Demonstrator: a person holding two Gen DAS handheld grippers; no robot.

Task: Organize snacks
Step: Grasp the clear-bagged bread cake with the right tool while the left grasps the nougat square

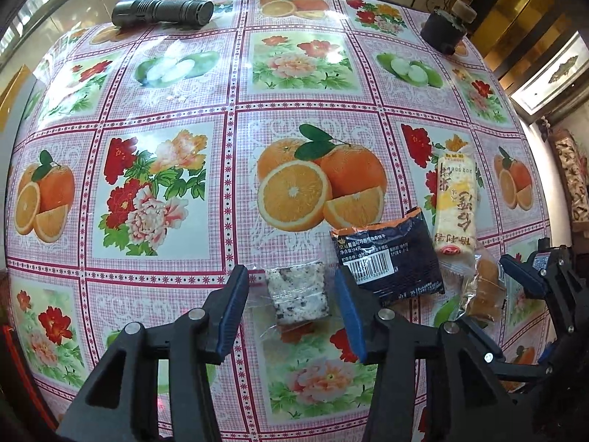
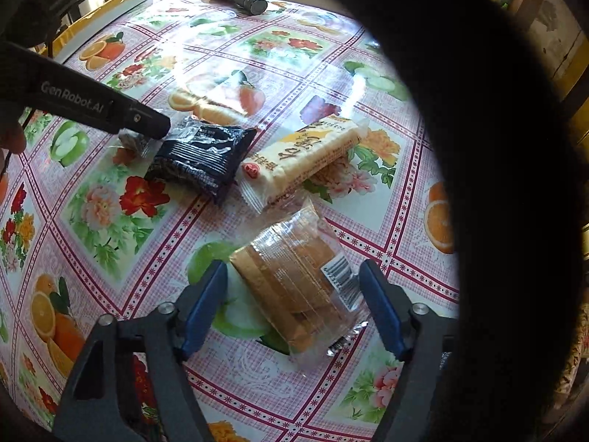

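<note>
Between my left gripper's (image 1: 292, 305) fingers lies a clear-wrapped speckled white bar (image 1: 297, 292), flat on the tabletop (image 1: 165, 265); the blue pads stand off it on both sides, so these fingers are released. My right gripper's (image 2: 292, 307) fingers likewise straddle a clear-wrapped brown cake (image 2: 291, 280) with a barcode label; the near-side pad is clear of it, the other pad sits right at the wrapper's edge, and I see no squeeze, so I call them released too. Just past the speckled bar, touching my left gripper's right finger, is a dark blue biscuit packet (image 1: 390, 258) lying barcode up. Next in the row is a cream and yellow wafer pack (image 1: 454, 206) with red lettering, its lower end overlapping the cake's wrapper. All four snacks sit close together on the flowered, fruit-printed tabletop. Far beyond them, at the back edge, lies a black flashlight (image 1: 162, 11) on its side, and at the far right corner stands a small dark jar (image 1: 443, 31) with a pale cap.
</note>
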